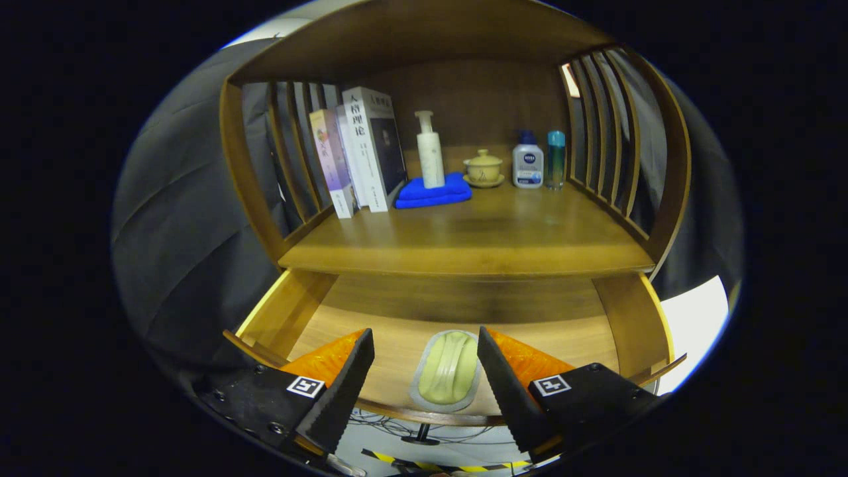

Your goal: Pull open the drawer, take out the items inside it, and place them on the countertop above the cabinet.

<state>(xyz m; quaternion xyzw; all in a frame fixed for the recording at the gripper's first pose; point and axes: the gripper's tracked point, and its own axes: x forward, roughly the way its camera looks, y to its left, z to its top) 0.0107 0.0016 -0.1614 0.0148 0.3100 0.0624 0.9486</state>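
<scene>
Drawer (pixel 291 311): already pulled out below the desk (pixel 464 238), so we could reach in.
Item: pale green pouch (pixel 448 370) lay flat on drawer floor, nr front edge.
Gripper (pixel 424 377): we held fingers wide apart, one each side of pouch, gripping nothing – prob. lined up for pickup.
Desk: books (pixel 361 149), pump bottle (pixel 430 151) on blue cloth (pixel 434 191), lidded cup (pixel 483 167) & 2 bottles at back; front bare, room for pouch.

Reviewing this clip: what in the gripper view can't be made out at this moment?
- Drawer: its rear is hidden under the countertop, so further items there can't be ruled out.
- Pale green packet: too warped to identify; lies between the open tool's fingers, and contact is unclear.
- Drawer front: partly hidden by the fingers.
- Books and bottles: print too small to read.
</scene>
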